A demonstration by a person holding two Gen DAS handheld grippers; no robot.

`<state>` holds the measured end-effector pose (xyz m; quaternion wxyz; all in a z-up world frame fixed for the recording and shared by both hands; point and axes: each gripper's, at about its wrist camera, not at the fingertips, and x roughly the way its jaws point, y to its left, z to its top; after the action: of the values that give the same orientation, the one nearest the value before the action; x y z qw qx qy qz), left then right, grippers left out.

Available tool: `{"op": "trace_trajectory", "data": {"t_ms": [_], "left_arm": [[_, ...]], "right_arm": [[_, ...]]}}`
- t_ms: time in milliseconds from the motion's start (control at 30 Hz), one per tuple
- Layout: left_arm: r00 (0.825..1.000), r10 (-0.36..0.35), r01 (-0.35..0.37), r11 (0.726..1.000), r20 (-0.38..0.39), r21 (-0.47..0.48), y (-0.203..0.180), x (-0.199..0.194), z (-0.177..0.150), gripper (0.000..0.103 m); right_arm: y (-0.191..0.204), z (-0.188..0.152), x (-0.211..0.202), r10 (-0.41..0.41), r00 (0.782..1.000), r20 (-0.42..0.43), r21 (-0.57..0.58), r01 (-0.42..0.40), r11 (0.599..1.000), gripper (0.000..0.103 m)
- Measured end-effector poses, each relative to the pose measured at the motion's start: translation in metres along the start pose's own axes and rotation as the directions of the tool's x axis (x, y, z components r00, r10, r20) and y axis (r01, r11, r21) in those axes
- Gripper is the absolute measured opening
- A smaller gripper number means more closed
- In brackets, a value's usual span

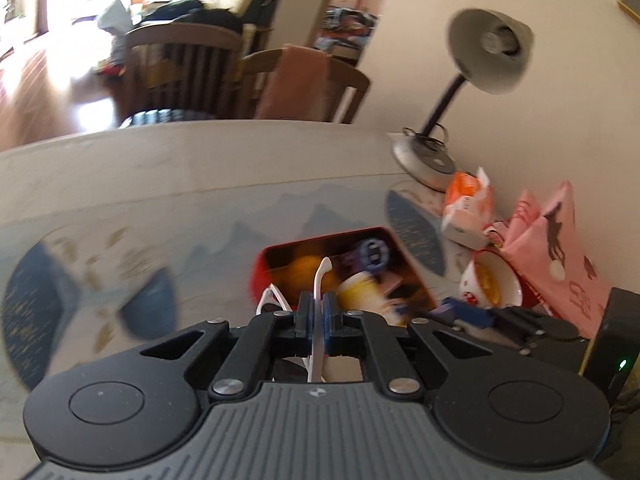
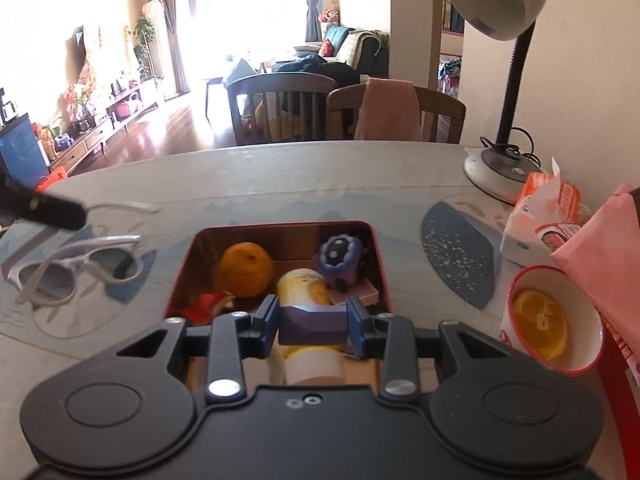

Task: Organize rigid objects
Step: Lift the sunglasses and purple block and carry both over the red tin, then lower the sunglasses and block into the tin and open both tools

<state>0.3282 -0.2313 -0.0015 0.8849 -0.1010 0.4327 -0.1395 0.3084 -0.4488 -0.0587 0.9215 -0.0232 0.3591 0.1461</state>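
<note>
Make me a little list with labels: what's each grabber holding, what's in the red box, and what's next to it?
left gripper: shut on white sunglasses
right gripper: shut on purple block, over the box
red box: orange, yellow-white bottle, purple toy, something red
right of box: cup with orange slice, lamp, tissue pack
table: patterned cover

My right gripper [image 2: 313, 322] is clamped on a purple block [image 2: 312, 325], hanging over the near end of the red tin [image 2: 374, 240]. Ahead of it in the tin I see an orange [image 2: 246, 268], a yellow-and-white cup on its side [image 2: 306, 288] and a purple round toy [image 2: 340, 254]. Off to its left, white sunglasses [image 2: 80, 272] are pinched by the left gripper [image 2: 60, 210]. To the right sits a bowl with an orange slice [image 2: 554, 326].
</note>
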Motion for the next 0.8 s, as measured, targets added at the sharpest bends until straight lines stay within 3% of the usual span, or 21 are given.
{"op": "trace_trajectory", "data": {"t_ms": [433,800], "left_arm": [[0.997,0.006,0.001,0.995,-0.072,0.101,-0.043,0.084,-0.002,0.005],[0.991,0.050,-0.037,0.994,-0.128,0.103,-0.036,0.101,-0.017,0.005]], "right_arm": [[-0.008,-0.009,0.030,0.008,0.997,-0.073,-0.064,-0.012,0.998,0.035],[-0.011,-0.013,0.034,0.038,0.995,-0.094,-0.062,-0.044,0.997,0.040]]}}
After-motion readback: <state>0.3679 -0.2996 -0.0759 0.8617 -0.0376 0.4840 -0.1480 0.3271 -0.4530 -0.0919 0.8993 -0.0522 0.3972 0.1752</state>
